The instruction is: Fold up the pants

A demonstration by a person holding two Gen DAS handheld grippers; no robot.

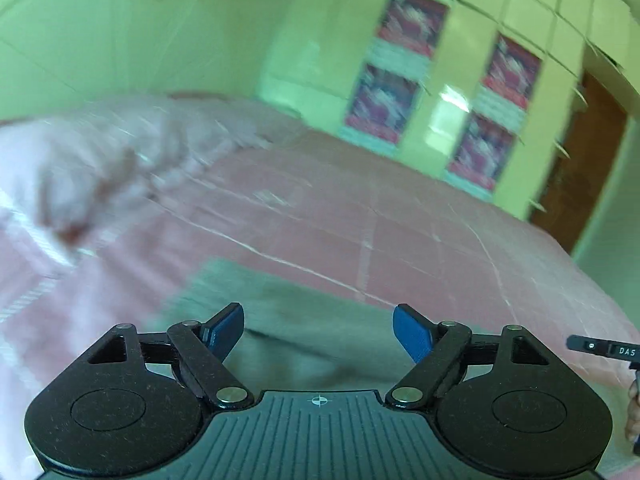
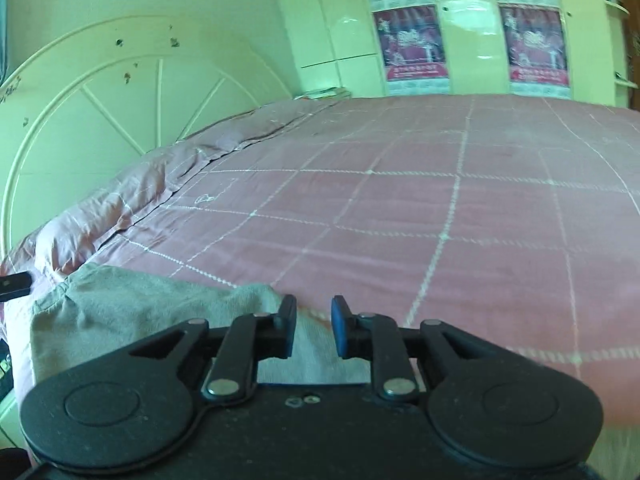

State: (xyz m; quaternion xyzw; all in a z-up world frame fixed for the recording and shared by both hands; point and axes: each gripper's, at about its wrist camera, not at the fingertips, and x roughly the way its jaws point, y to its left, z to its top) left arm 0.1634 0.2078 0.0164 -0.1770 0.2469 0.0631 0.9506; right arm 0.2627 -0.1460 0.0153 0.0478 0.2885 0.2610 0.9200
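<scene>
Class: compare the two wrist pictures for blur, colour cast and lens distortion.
Left wrist view: motion-blurred pink checked bedspread and red wall posters; only the left hand-held gripper is sharp. Right wrist view: sharp, grey-green pants crisp. Both: green cast, fisheye-bent edges.

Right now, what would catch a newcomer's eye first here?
The pink checked bedspread fills most of both views. The grey-green pants lie at its near edge, by the open left claw and right claw. Red posters hang on the pale cupboards behind.

Motion blur smears the pillows [image 1: 100,168] and wall posters [image 1: 412,24]; the hand-held gripper body hides the pants' [image 2: 160,312] near part.
</scene>
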